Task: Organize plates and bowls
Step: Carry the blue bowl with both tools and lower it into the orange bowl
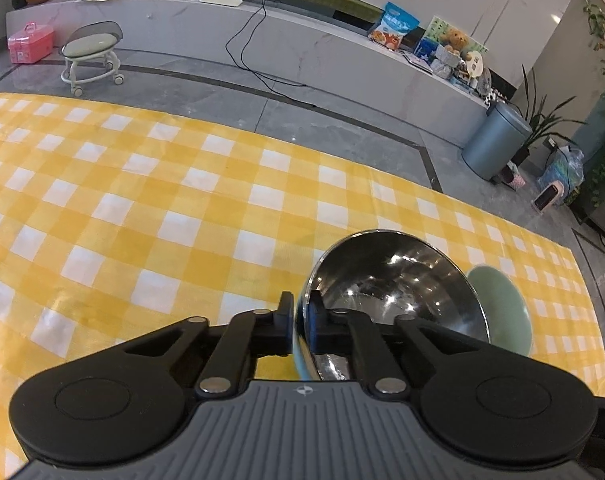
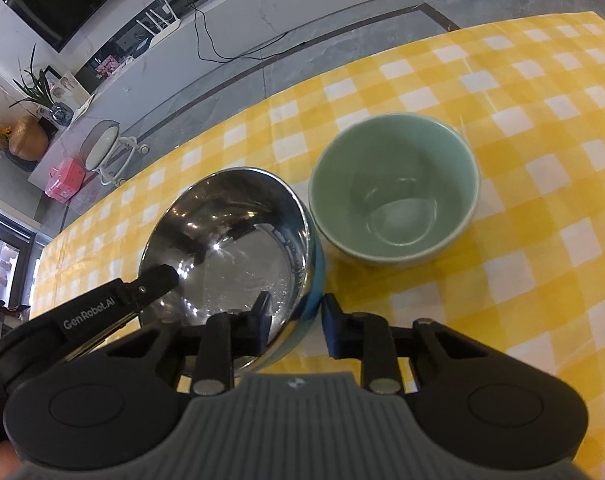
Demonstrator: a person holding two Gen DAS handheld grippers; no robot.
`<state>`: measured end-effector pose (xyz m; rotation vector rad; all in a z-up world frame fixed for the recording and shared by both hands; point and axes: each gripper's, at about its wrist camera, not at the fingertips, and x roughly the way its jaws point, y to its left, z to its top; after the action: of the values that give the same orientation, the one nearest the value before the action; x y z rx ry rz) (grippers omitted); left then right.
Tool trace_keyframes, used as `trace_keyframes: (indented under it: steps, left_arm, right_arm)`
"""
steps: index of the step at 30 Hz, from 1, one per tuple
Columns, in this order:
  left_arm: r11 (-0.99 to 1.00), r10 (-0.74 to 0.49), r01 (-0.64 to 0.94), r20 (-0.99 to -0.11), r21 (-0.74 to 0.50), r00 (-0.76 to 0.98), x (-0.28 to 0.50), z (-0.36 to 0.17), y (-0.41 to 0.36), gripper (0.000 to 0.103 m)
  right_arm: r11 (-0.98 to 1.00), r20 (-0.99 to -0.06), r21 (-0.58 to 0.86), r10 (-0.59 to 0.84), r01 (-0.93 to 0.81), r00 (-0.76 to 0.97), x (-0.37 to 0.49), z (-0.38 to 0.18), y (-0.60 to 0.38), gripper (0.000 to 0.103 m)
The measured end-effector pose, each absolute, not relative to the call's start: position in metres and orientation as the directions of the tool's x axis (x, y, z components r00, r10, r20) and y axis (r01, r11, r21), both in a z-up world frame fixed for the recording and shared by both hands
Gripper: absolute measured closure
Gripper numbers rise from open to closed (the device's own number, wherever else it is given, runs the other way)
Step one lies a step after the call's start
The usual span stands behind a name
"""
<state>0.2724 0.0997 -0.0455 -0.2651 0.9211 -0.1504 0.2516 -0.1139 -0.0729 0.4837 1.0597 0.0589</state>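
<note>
Left wrist view puts the steel bowl (image 1: 394, 280) right at my left gripper (image 1: 300, 322), whose two blue-padded fingers are pinched on the bowl's near rim, one pad outside the wall and one inside, so the bowl sits tipped with its mirrored inside facing the lens. Its outer wall shows pale blue below the rim. Just beyond it, on its right, I see part of the green bowl (image 1: 502, 308), upright on the yellow-and-white checked cloth (image 1: 142, 208) that covers the worktop. From the right wrist view, the steel bowl (image 2: 230, 240) lies left of centre and the green bowl (image 2: 394, 188) stands just beside it, their walls very close; I cannot tell whether they touch. My right gripper (image 2: 296, 322) is spread moderately, its left finger inside the steel bowl's rim and its right finger outside the blue wall, straddling the rim with a gap visible on the outer side, so it is not clamped. The left gripper's finger (image 2: 154, 280) reaches in over the far-left rim. Beyond the cloth I see grey floor, a wheeled stool (image 1: 92, 54) and a grey bin (image 1: 496, 142).
</note>
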Motion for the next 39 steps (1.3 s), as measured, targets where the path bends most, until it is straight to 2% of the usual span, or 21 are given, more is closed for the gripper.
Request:
trace_keyframes:
  steps: [11, 26, 39]
  left_arm:
    - [0.973, -0.200, 0.034, -0.766, -0.227, 0.610, 0.244, -0.019, 0.097, 0.097]
    - [0.979, -0.181, 0.037, -0.760, -0.202, 0.625, 0.167, 0.032, 0.092, 0.097]
    - [0.958, -0.255, 0.057, -0.748, -0.280, 0.613, 0.110, 0.067, 0.070, 0.095]
  right_arm:
    - [0.890, -0.822, 0.427, 0.308, 0.161, 0.478, 0.232, -0.061, -0.116, 0.085]
    - [0.882, -0.794, 0.466, 0.379, 0.075, 0.475, 0.153, -0.016, -0.129, 0.086]
    - [0.896, -0.771, 0.445, 0.376, 0.012, 0.514, 0.084, 0.029, -0.170, 0.087]
